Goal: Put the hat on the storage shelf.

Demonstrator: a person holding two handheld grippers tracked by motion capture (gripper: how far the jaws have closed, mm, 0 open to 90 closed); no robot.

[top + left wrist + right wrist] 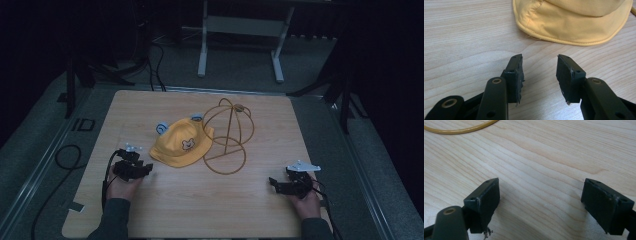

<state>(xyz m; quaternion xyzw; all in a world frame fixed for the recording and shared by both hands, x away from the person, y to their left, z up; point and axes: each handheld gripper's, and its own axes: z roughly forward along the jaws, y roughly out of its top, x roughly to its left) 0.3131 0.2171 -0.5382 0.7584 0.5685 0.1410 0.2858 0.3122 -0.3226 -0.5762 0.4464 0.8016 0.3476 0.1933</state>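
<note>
A yellow child's hat with a bear patch and small blue ears lies mid-table; its brim fills the top of the left gripper view. Beside it on the right stands a gold wire hat stand, whose base ring curves across the top left of the right gripper view. My left gripper rests on the table left of the hat, open, nothing between its jaws. My right gripper sits near the front right, open wide over bare wood.
The wooden table has bare room at the front between the two grippers. Black cables trail off the left edge. A white metal frame stands on the floor behind the table.
</note>
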